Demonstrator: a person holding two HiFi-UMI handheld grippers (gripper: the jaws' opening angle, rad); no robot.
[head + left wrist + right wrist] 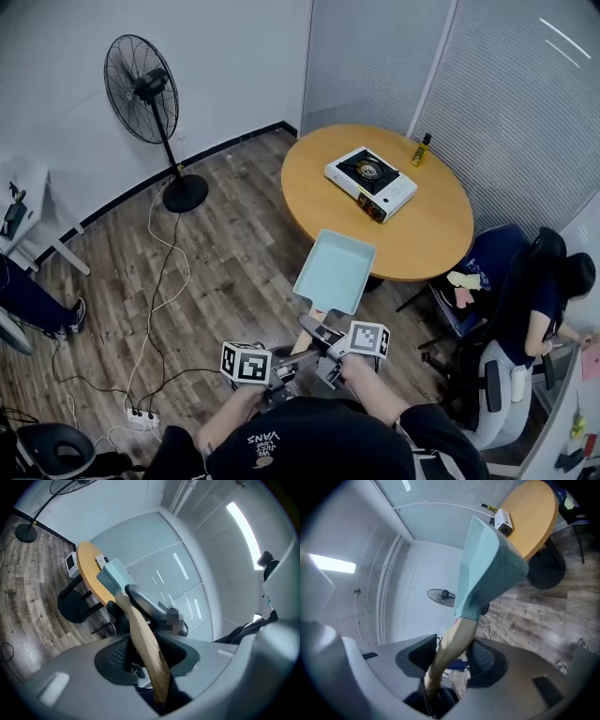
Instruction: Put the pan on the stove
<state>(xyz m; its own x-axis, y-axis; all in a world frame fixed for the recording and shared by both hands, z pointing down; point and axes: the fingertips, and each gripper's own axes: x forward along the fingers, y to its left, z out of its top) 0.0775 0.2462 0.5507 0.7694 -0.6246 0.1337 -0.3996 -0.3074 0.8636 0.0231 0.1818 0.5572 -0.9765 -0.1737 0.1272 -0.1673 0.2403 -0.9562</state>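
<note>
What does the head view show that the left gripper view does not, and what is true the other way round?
Only the head view: the power strip on the floor and a marker cube. Only the left gripper view: the ceiling light, and the left gripper with its pads closed on the wooden handle. Both: the pan, the round table and the standing fan.

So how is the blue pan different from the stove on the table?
The pan is pale blue-green; the stove is white with a black burner. The pan is up in the air, its handle gripped by the left tool and the right tool; the stove sits flat on the table. Both are roughly rectangular.
</note>
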